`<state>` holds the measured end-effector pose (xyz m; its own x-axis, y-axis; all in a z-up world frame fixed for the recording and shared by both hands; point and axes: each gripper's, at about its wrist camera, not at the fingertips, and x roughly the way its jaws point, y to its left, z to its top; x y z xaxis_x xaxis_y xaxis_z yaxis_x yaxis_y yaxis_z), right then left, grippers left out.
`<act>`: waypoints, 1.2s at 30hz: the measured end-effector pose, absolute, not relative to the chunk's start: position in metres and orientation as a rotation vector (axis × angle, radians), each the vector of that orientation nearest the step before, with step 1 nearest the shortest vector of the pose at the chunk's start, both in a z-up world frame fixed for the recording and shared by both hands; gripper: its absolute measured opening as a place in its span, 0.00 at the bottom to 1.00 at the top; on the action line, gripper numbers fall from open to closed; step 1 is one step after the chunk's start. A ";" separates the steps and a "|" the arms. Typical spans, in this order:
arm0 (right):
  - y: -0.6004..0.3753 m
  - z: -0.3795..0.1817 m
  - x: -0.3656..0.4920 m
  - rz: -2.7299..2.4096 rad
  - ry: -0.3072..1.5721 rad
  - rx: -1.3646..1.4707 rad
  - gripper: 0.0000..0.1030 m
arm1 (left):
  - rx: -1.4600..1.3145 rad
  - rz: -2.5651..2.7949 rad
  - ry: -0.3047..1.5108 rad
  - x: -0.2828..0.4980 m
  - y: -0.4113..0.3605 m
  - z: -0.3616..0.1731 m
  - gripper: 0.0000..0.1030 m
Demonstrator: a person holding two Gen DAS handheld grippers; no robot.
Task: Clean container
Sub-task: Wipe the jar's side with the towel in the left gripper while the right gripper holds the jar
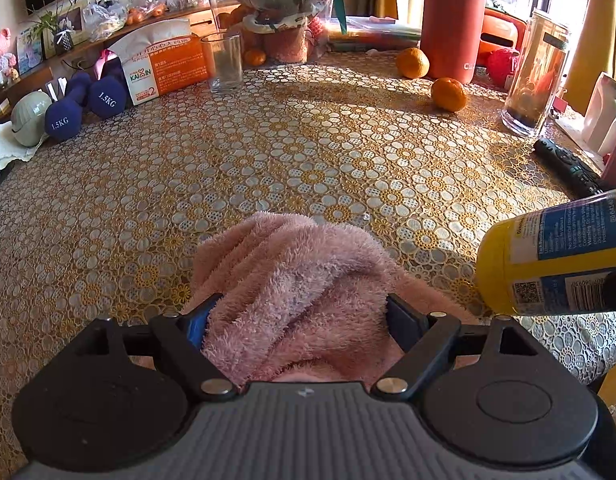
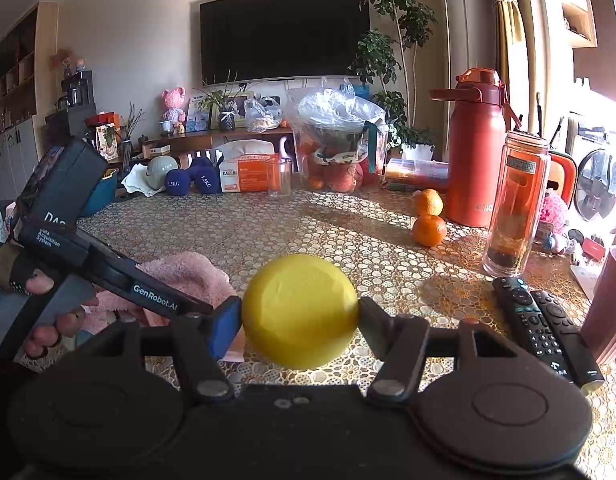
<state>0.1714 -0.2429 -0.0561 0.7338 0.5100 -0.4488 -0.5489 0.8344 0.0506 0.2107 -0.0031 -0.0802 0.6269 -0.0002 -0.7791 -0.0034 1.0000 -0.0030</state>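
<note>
My left gripper [image 1: 297, 316] is shut on a bunched pink fluffy cloth [image 1: 291, 280], held low over the flowered tablecloth. A yellow container [image 1: 548, 256] with a blue and white label lies on its side in the air at the right of the left wrist view, a short gap from the cloth. In the right wrist view my right gripper [image 2: 299, 320] is shut on that yellow container [image 2: 299, 312], its round end facing the camera. The left gripper's body [image 2: 107, 272] and the pink cloth [image 2: 183, 276] sit to the left, held by a hand [image 2: 51, 312].
On the table stand an empty glass [image 1: 223, 62], two oranges [image 1: 448, 94], a red flask [image 1: 452, 20], a clear bottle [image 1: 536, 72], blue dumbbells [image 1: 83, 104] and an orange-white box [image 1: 163, 68]. Two remotes [image 2: 544, 324] lie at the right edge.
</note>
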 end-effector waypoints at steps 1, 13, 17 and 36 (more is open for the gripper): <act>-0.243 -0.056 0.171 0.583 0.468 -0.087 0.60 | -0.016 -0.002 0.889 0.210 -0.001 -0.080 0.71; -0.245 -0.058 0.166 0.582 0.472 -0.107 0.60 | -0.170 -0.229 0.776 0.177 0.028 -0.033 0.32; -0.244 -0.059 0.159 0.596 0.472 -0.141 0.60 | -0.144 -0.396 0.732 0.161 0.012 -0.005 0.32; -0.231 -0.058 0.151 0.620 0.461 -0.219 0.60 | -0.059 -0.398 0.819 0.192 -0.022 -0.023 0.32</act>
